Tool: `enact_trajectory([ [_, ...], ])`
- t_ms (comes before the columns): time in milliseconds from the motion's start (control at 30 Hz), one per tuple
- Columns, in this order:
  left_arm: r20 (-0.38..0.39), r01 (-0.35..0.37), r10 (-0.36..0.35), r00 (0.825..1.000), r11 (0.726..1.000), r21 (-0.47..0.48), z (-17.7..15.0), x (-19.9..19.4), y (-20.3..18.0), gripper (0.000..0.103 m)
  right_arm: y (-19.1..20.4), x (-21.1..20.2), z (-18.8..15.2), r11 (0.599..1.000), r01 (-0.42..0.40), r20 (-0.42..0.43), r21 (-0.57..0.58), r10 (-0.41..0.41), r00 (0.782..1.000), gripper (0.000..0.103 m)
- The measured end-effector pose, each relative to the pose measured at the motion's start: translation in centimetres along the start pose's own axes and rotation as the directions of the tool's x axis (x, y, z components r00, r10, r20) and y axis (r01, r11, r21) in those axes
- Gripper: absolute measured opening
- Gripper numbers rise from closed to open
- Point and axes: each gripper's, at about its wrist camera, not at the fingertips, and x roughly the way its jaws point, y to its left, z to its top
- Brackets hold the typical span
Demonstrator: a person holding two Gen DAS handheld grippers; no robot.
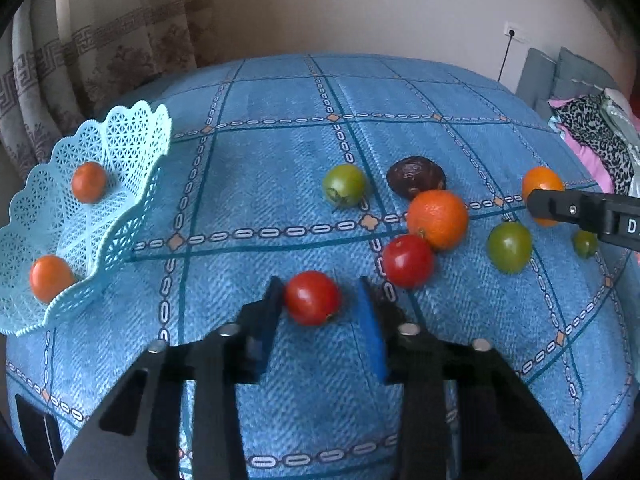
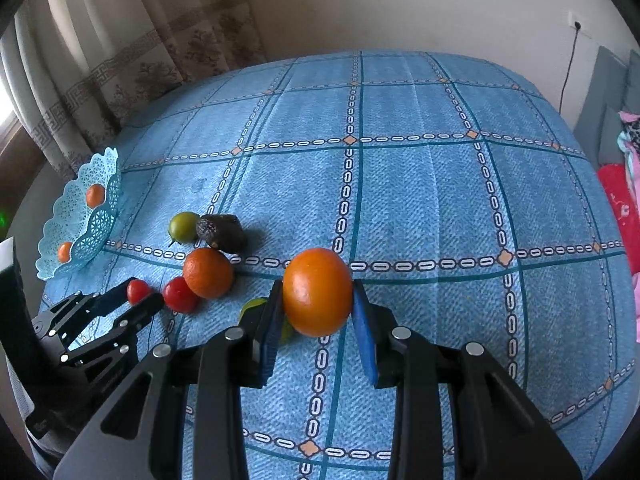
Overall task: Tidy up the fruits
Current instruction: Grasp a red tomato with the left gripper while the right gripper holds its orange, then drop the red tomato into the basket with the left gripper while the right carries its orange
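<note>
The left gripper (image 1: 318,300) stood partly open around a red tomato (image 1: 312,298) on the blue checked tablecloth (image 1: 280,184); its left pad touched the fruit, while a narrow gap showed at the right pad, so a firm hold could not be confirmed. The tomato was round, with no clear long axis, and its stem end seemed to face down and to the right. The right gripper (image 2: 318,296) was closed on an orange (image 2: 318,292), both blue pads pressed to its sides; the orange was slightly taller than wide, its long axis about upright. Beside the left gripper lay a second red tomato (image 1: 408,260) touching a larger orange (image 1: 438,218), with a dark wrinkled fruit (image 1: 416,176) just behind and a green tomato (image 1: 344,184) near it. Another green tomato (image 1: 510,246) lay further right. At the table's left edge a pale blue lattice basket (image 1: 132,136) held two small oranges (image 1: 89,182), well apart from each other.
</note>
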Motion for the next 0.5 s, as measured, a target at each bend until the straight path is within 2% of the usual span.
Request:
enact_trajectory([
  [67,0.007,-0.005,0.005,1.0,1.0,-0.002,-0.2,-0.2,0.1,0.027,-0.1,-0.1,0.1,1.0,-0.003,0.002,-0.001,0.003,1.0,0.033],
  [233,0.012,0.025,-0.025,1.0,0.999,-0.034,-0.5,-1.0,0.8,0.027,0.1,-0.8,0.2,1.0,-0.003,0.016,-0.01,0.004,1.0,0.033],
  [500,0.097,0.034,-0.028,0.995,0.998,-0.058,0.1,-4.5,1.8,0.027,2.4,-2.2,1.2,0.999,-0.027,0.052,-0.044,0.03,0.998,0.033],
])
